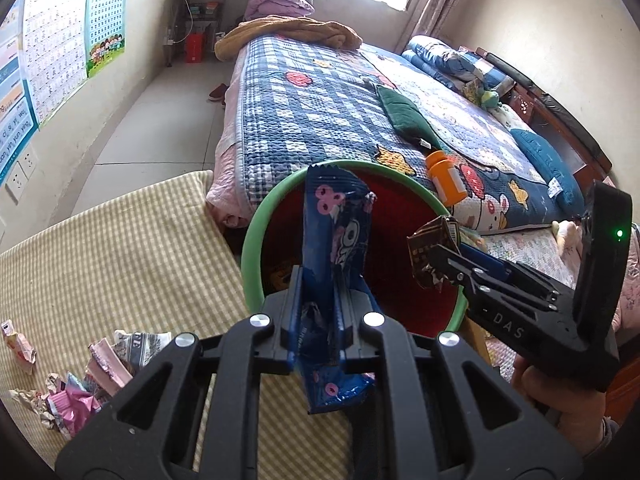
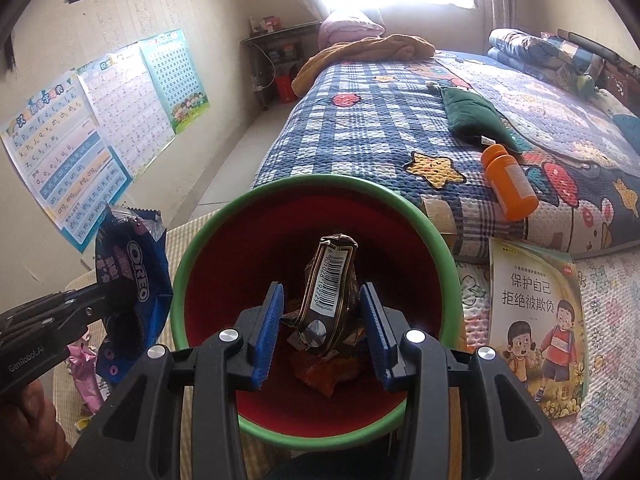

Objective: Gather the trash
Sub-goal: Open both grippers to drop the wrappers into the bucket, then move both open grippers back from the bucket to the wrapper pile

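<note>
A: How are the two wrappers held, and where does the bin lie from them?

B: The blue Oreo wrapper [image 1: 334, 256] is pinched flat in the nearly closed left gripper [image 1: 318, 308], its long axis standing upright along the fingers. The brown barcoded wrapper [image 2: 330, 284] is seen between the blue pads [image 2: 266, 334] of the right gripper [image 2: 322, 336], which is held partly apart; contact on both pads is not clearly shown, though the wrapper is judged to be gripped since it stands up between them.

A: And the bin?

B: The green-rimmed red bin [image 2: 436, 240] is placed just ahead of and below both grippers, beside the bed [image 1: 280, 120]. In the right wrist view the brown wrapper is already framed inside the rim, over the mouth. In the left wrist view the Oreo wrapper is seen against the near rim, so whether it is over the opening or short of it cannot be settled. The right hand is judged the nearer to a release.

A: What is hard to make out?

B: The bin's bottom is largely masked by the fingers; only some orange litter [image 2: 320, 376] is glimpsed there. More crumpled wrappers [image 1: 80, 384] are left on the checked cloth [image 1: 140, 248], partly cut off by the left gripper's body.
</note>
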A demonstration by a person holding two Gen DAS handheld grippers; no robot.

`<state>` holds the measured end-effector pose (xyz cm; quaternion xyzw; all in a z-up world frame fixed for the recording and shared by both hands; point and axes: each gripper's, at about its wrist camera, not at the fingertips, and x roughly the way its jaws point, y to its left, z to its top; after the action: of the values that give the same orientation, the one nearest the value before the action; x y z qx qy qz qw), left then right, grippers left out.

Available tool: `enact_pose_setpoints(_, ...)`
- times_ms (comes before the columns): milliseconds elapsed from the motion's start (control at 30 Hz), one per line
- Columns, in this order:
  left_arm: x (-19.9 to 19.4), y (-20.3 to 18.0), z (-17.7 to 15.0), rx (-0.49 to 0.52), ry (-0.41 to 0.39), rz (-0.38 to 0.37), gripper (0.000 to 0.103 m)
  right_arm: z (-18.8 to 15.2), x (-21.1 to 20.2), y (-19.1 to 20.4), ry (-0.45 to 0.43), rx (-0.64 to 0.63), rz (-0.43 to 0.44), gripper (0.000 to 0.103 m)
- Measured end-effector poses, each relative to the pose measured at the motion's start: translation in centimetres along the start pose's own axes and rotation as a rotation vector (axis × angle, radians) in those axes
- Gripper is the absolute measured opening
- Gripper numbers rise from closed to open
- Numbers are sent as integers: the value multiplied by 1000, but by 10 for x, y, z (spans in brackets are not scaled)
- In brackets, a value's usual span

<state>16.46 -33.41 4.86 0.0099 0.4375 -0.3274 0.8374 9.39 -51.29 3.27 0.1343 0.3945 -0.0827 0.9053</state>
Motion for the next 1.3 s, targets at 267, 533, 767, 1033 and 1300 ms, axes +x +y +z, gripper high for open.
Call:
enact_pose_setpoints(267,23,-10,0,18,21,15,50,7,11,-12,0,1,-14,54)
enact_pose_setpoints(533,-1,10,-8,-21,-14,86,85,3,2,-8,-10,0,-16,68)
enact_pose_setpoints(767,-43,31,-24,-64,-54,126,97,-8,-21,20,-28,-31,5,81)
enact_pose_setpoints(1033,-98,57,-57,-122,-98,161,97,-30,-47,64,-34,-96,38,83)
enact_pose_setpoints(1300,-138,93,-96,-192,-120,214,97,-52,-57,115,-16,-180,78,83)
